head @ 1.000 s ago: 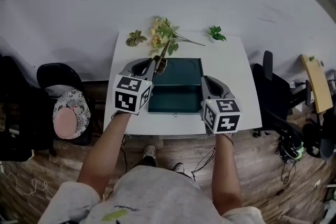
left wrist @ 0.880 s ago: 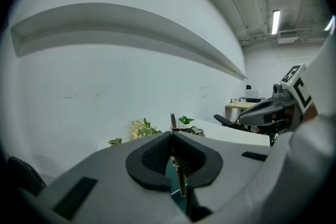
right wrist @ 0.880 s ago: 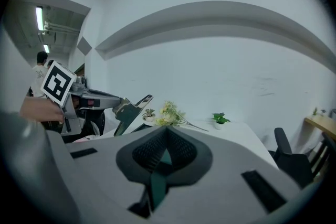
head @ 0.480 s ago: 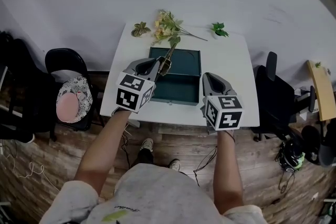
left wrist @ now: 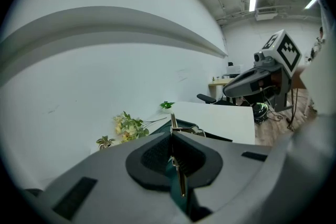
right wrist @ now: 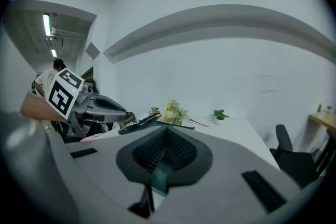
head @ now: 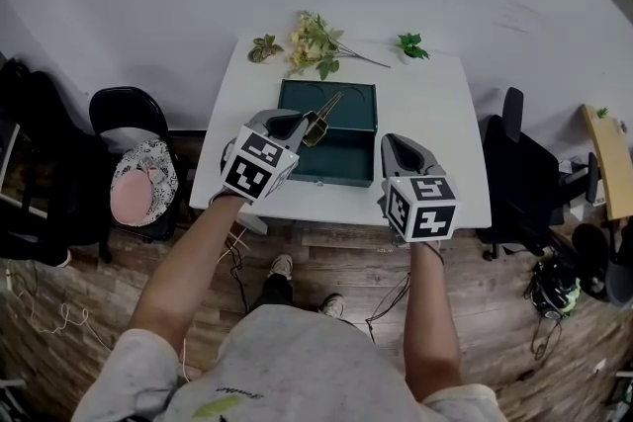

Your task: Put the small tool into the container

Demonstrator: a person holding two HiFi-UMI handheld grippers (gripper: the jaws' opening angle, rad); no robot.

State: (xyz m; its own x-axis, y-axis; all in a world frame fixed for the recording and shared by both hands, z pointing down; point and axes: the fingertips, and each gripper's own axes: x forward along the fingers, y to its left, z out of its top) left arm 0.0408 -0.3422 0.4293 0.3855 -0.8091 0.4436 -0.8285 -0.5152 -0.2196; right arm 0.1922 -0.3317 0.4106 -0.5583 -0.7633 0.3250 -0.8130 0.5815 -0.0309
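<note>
Left gripper [head: 297, 126] jaws clenched on small tool [head: 322, 114] — held over the container's [head: 346, 158] left half, tip forward, likely for a drop inside; right gripper [head: 398, 148] jaws pressed together, empty — beside the container's right edge, out of the way.

Left gripper [left wrist: 172, 139]: jaws closed on the tool [left wrist: 172, 122], a thin metal piece held edge-on, its tip projecting toward 12 o'clock. Beyond the tip, a dark box [left wrist: 212, 135] sits on the white table [left wrist: 231, 119]. Flowers [left wrist: 127, 127] lie at 10 o'clock, the right gripper [left wrist: 231, 91] at 2 o'clock.
</note>
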